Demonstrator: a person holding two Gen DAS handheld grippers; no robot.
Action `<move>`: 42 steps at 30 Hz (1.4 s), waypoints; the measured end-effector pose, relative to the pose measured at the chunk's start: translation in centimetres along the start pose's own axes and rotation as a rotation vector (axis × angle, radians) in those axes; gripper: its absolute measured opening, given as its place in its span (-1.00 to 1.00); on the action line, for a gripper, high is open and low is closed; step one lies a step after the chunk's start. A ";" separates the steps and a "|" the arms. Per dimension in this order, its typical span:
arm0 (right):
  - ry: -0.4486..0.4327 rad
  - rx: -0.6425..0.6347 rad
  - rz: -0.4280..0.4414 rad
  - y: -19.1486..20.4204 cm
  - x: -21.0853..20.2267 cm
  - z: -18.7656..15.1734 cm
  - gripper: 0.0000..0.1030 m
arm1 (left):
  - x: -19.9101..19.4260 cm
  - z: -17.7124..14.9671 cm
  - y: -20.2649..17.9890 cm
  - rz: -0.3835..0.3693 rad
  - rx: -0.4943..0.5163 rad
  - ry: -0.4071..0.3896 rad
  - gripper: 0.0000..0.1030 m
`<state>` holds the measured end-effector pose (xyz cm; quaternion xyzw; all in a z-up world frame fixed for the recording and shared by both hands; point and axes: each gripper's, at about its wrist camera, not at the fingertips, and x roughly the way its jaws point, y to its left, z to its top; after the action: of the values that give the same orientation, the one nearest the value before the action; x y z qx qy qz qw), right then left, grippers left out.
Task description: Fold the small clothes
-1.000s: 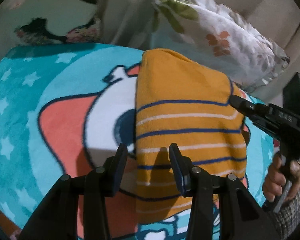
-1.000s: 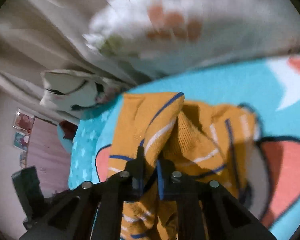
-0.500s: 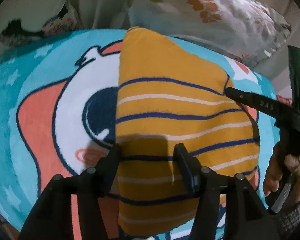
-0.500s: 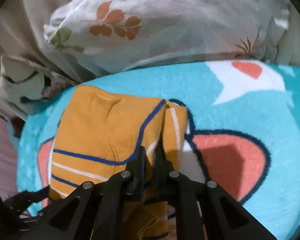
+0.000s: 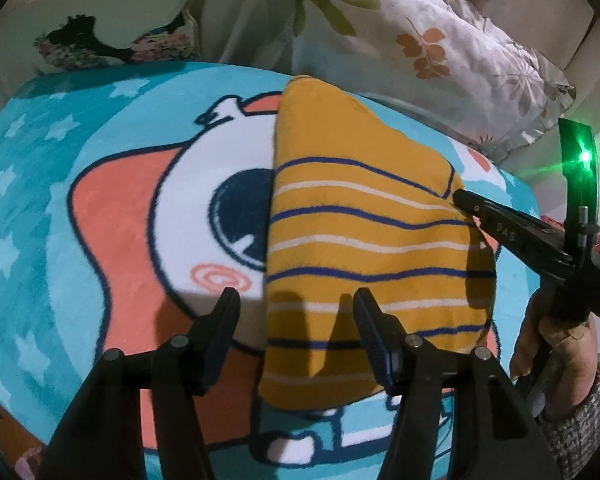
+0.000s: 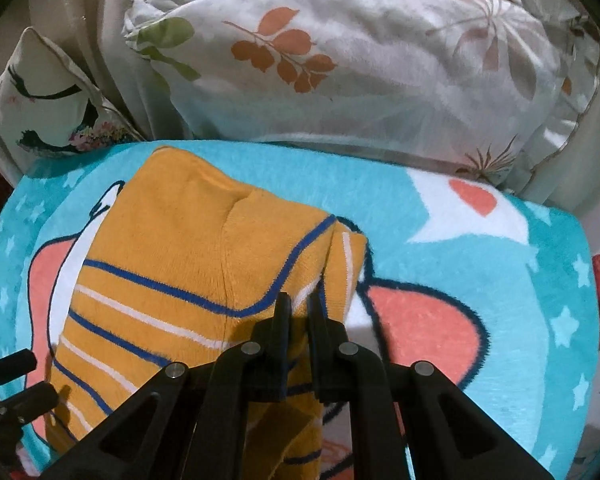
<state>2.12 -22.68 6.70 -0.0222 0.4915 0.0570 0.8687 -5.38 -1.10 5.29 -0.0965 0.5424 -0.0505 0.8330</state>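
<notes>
Since a second ago, the orange striped top (image 5: 364, 232) has gone from a bunched heap lifted by the right claw (image 6: 300, 304) to a flat folded panel spread on the cartoon blanket (image 5: 112, 208) covering the bed. The right claw has carried its pinched edge across and down, while the left claw (image 5: 296, 308) has drawn back a little toward the near side.

The right claw is closed narrow on the top's right edge, at the corner where a blue trim line runs. In the left wrist view its fingers (image 5: 472, 204) touch that same edge. Holding the corner at blanket level probably keeps the fresh fold from springing open while it settles.

The left claw hovers wide open with nothing between its fingers, straddling the near left edge of the top. It seems placed to press or grip that edge for the next fold.

The top lies near the middle of the blanket, its left edge straight along the fold. A leaf-print pillow (image 6: 360, 60) and a smaller cushion with a drawn face (image 6: 40, 100) sit behind it, well apart from the top. The fold looks partly done, and a further one likely remains.
</notes>
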 end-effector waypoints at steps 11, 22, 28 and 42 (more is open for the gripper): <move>-0.011 0.027 -0.040 -1.1 -1.7 -0.5 -0.93 | -1.2 -0.5 0.8 0.007 -0.018 -0.012 0.12; 0.022 0.187 0.329 -0.9 -3.1 -2.6 0.05 | -1.5 -0.4 1.3 0.011 -0.023 -0.023 0.12; 0.055 0.120 0.247 1.1 -2.2 -2.9 -0.68 | -1.6 -0.5 1.1 0.024 -0.017 -0.019 0.12; 0.079 0.084 0.076 -0.9 -1.1 -4.2 -0.69 | 2.7 0.1 -1.2 0.193 0.105 0.056 0.13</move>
<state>-1.92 -24.10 5.47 0.0309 0.5278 0.0684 0.8461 -4.14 -2.82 3.16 0.0013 0.5689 -0.0013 0.8224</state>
